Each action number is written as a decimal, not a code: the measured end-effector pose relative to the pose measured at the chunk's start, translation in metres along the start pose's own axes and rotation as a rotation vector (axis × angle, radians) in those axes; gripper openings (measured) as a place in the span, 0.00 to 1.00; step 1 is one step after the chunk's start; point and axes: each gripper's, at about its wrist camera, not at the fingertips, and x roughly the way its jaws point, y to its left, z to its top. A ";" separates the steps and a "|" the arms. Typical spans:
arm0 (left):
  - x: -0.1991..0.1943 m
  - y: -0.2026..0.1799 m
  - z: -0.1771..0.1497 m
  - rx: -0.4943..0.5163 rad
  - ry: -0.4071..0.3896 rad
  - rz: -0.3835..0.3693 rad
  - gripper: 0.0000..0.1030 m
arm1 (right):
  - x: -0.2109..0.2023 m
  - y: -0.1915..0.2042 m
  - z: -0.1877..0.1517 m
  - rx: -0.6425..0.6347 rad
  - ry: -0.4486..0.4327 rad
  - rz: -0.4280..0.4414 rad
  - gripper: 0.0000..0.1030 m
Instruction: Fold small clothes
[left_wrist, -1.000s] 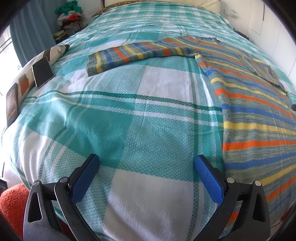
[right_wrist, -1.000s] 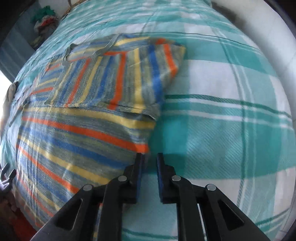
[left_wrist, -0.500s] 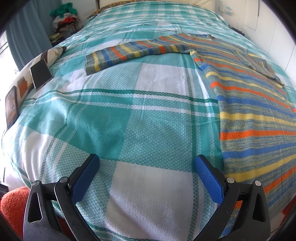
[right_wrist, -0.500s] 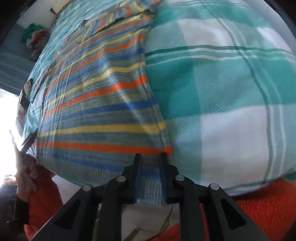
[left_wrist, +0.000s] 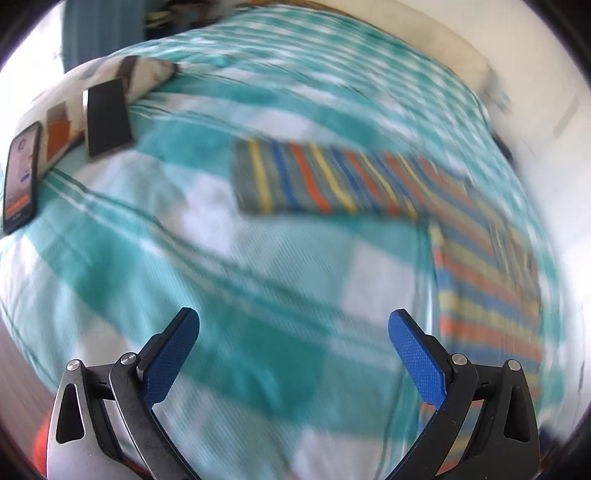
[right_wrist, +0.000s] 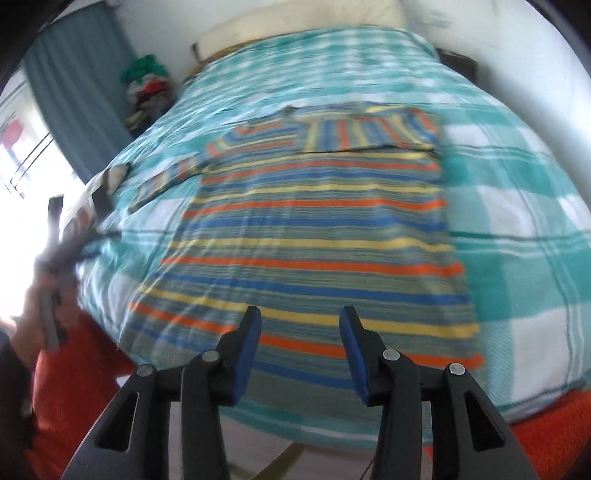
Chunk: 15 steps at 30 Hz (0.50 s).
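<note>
**Both hand-held grippers open over the striped sweater**

We see the left hand-held gripper (left_wrist: 293, 349) spread wide above the checked bed (left_wrist: 258, 314), gripping nothing. The sweater (right_wrist: 314, 236) lies flat mid-frame in the right view, one sleeve (left_wrist: 325, 182) stretched leftward. Our right hand-held gripper (right_wrist: 300, 347) has just been opening, nothing between its pads.

Sweater spread on the bed ahead of both grippers

From the right gripper (right_wrist: 299, 354) the sweater (right_wrist: 314, 236) lies flat on the bedspread (right_wrist: 517, 206) straight ahead of the fingers, one sleeve folded across its far end; ahead of the left gripper (left_wrist: 293, 354) the other sleeve (left_wrist: 317, 181) stretches sideways, with two phones (left_wrist: 107, 114) on the bed's edge far left of the fingers
</note>
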 end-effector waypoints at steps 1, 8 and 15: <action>0.006 0.011 0.021 -0.043 -0.005 -0.006 0.99 | 0.003 0.004 -0.001 -0.020 0.002 -0.002 0.43; 0.088 0.039 0.096 -0.127 0.076 0.092 0.90 | 0.020 0.005 -0.012 -0.027 0.038 -0.018 0.43; 0.098 0.015 0.101 -0.063 0.094 0.114 0.01 | 0.024 -0.003 -0.013 -0.022 0.037 -0.021 0.43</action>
